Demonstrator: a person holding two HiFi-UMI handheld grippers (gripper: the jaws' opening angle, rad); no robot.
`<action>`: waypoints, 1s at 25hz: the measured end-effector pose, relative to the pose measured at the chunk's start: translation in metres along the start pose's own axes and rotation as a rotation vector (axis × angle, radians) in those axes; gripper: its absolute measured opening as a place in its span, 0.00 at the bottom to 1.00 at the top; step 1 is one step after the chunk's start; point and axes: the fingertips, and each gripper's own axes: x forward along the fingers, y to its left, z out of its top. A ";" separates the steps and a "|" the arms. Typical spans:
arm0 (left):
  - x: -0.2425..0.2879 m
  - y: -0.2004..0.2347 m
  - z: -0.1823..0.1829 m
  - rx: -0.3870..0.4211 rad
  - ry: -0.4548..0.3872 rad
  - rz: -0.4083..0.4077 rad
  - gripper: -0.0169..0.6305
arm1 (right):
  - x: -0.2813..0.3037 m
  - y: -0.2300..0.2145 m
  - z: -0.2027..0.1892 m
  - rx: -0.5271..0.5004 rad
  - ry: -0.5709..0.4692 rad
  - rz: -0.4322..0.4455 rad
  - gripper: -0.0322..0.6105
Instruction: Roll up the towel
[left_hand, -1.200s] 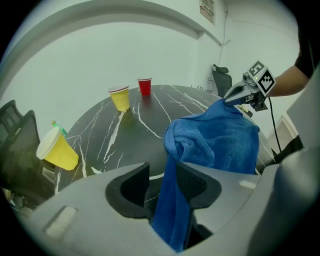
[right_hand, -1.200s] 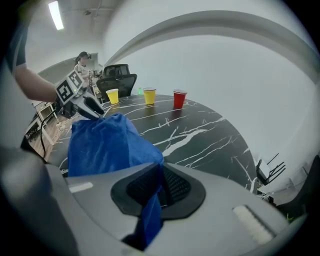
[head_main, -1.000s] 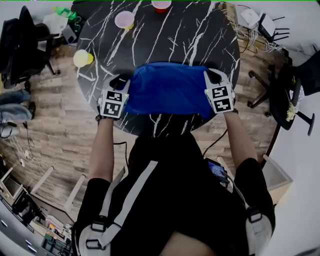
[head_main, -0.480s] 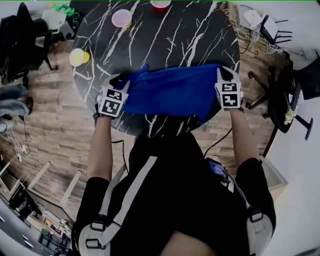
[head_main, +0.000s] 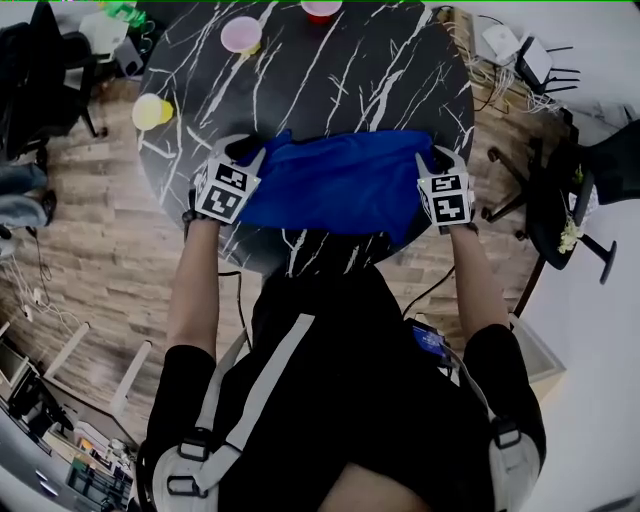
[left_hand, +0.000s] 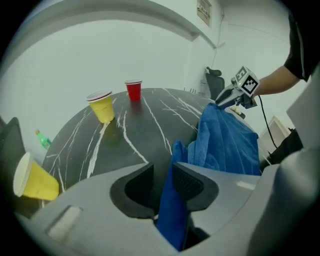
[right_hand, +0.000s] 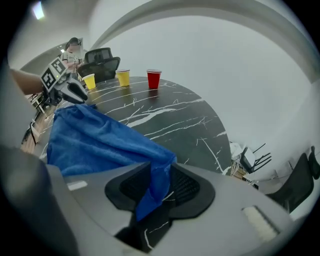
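Your blue towel (head_main: 335, 182) lies on the black marble table (head_main: 380, 70), its long axis spanning from your left gripper (left_hand: 163, 175), whose jaws have just been narrowing loosely around one corner, to your right gripper (right_hand: 156, 181), whose jaws have just been opening with the other corner slack between them.

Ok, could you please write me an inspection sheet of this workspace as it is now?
Surface: round black table with white veins.
Job's things: blue towel, reaching from one tongs to the other.
Clutter: red cup; upright yellow cup; second yellow cup lying on its side at the table's edge.
Grippers: left tongs have just been closing, right tongs opening; each has a towel corner between its pads, not pressed.
Cables: loose cables on the floor.
Surroundings: wooden floor, office chair, green bottle.
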 end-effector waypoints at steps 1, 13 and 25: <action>0.004 -0.004 0.007 0.025 -0.001 -0.022 0.22 | 0.000 0.001 -0.002 0.003 0.005 -0.001 0.25; 0.033 -0.020 0.024 0.170 0.091 -0.126 0.21 | -0.001 -0.001 -0.020 0.058 -0.004 -0.001 0.23; 0.030 -0.019 0.021 0.074 0.090 -0.109 0.05 | 0.000 0.004 -0.022 0.061 0.001 -0.009 0.17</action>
